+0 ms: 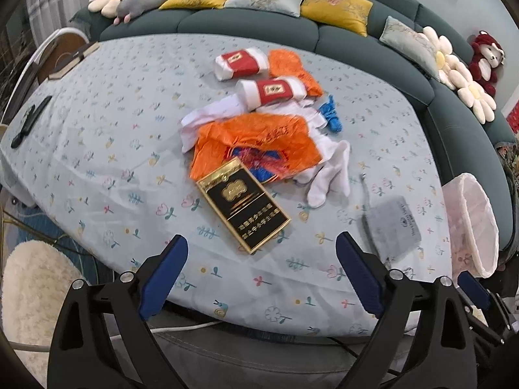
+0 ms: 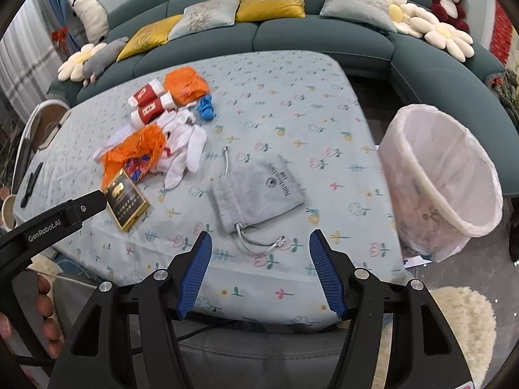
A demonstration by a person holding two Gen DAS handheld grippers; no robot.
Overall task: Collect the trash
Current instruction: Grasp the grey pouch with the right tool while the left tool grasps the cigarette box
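A pile of trash lies on the floral tablecloth (image 1: 107,168): a black and gold cigarette box (image 1: 244,206), an orange plastic bag (image 1: 256,144), white socks (image 1: 329,171), two red and white packs (image 1: 272,90) and a blue knot (image 1: 331,115). My left gripper (image 1: 261,259) is open, just short of the box. My right gripper (image 2: 261,253) is open over the near table edge, just before a grey drawstring pouch (image 2: 256,193). A white-lined bin (image 2: 444,178) stands right of the table. The left gripper's arm (image 2: 58,217) reaches toward the box (image 2: 128,199).
A teal sofa (image 2: 292,37) with cushions and plush toys wraps the far side. A black comb (image 1: 30,121) lies at the table's left edge beside a chair (image 1: 58,52). Fluffy stools (image 2: 454,330) stand near the front corners.
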